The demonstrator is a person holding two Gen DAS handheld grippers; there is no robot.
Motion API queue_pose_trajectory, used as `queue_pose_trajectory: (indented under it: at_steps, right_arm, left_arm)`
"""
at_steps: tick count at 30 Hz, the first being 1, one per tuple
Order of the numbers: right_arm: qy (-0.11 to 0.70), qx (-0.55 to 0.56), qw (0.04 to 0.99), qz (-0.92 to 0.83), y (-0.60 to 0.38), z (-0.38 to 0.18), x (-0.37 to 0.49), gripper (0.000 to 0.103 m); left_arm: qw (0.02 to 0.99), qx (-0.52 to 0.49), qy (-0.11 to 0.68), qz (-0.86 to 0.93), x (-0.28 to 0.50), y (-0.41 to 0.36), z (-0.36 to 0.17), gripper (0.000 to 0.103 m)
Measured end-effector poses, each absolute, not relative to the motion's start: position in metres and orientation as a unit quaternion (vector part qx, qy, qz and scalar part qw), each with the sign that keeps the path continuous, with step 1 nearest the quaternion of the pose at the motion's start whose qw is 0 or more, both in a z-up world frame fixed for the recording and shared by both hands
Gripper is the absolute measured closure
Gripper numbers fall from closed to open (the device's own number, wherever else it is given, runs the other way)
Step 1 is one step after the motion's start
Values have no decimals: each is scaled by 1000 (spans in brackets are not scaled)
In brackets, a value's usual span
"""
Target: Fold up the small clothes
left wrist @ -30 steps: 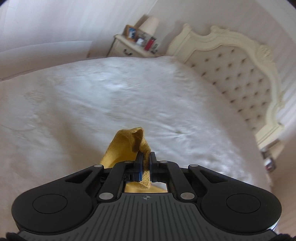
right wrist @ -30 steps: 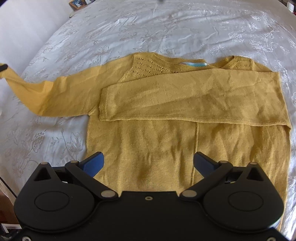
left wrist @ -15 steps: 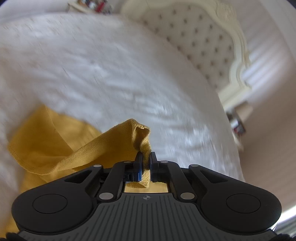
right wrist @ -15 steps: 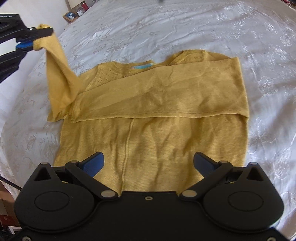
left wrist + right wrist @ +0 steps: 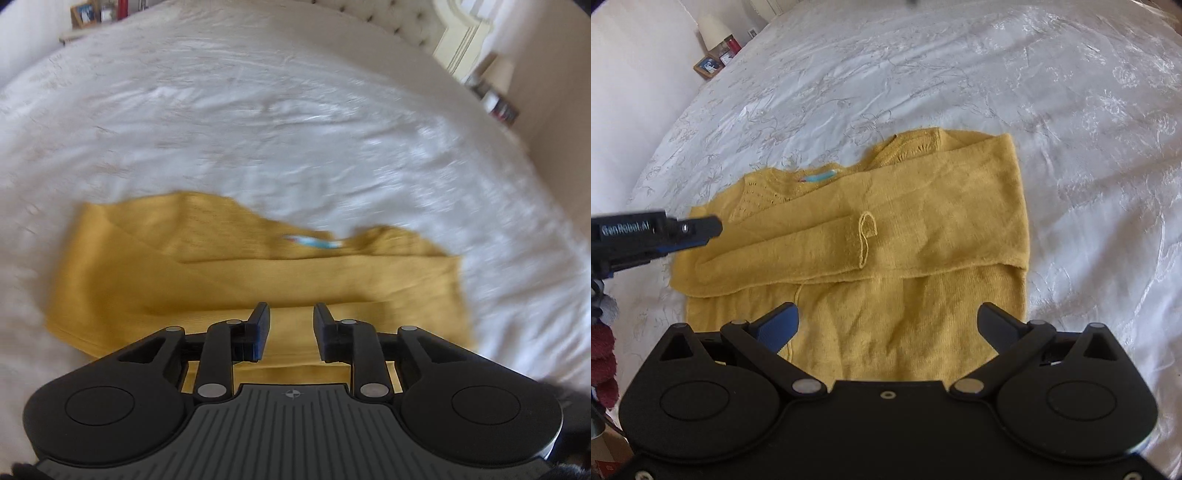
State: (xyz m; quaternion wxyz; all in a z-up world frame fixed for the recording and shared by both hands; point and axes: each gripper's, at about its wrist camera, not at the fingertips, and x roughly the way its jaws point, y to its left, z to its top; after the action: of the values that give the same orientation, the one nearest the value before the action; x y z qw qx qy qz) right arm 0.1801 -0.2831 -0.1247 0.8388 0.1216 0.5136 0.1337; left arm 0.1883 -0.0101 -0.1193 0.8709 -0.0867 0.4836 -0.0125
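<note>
A yellow sweater lay flat on the white bed, its two sleeves folded across the chest, one cuff resting on top near the middle. The left tool hung over the sweater's left side; its jaws had just been opening and stood a little apart with nothing between them. The right tool hovered above the hem, jaws spread wide and empty. A lamp and a picture frame stood beyond the bed.
</note>
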Motion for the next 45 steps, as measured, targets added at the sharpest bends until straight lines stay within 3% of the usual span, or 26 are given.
queue_pose_trajectory:
  at_steps: [8,15,21,23,24,25,26,29,34,36,42,45]
  right_arm:
    - [513,144,835,140,-251,-133,229,3]
    - [529,166,820,141,-243,-150,255,30]
    - [550,162,805,150,-236,-165,262,42]
    - [555,159,802,152,-233,-168,262,50]
    - [559,156,801,151,-232,-170,262,59]
    - [564,151,798,149,-231,-171,263,79]
    - [567,147,796,150,-230,-172,263,89]
    - [542,137,810,176,-225,-155,261,91]
    - [410,103,865,270,-228,-61,245,91]
    - [391,60,874,283,-237,-43,235,91]
    - [529,-58,827,180,-262,-135,239,90]
    - [545,0,821,168,-278,-147,235,82]
  left_arm:
    - [842,-39,535,57,202,72,-161,77]
    - [813,-91,572,56,203,104,-193,75]
    - [816,-107,565,58,201,107,-195,73]
    - [819,-115,560,59,199,109,-193,73]
    - [820,-119,557,60,197,110,-192,73]
    - [820,-122,555,61,196,111,-190,73]
    - [821,-124,553,63,195,112,-189,73]
    - [826,-132,543,73,193,114,-180,73]
    - [843,-161,507,75,186,119,-158,73]
    - [846,-160,503,69,184,117,-154,72]
    - [834,-130,535,38,187,101,-166,72]
    - [828,-114,549,29,188,96,-173,72]
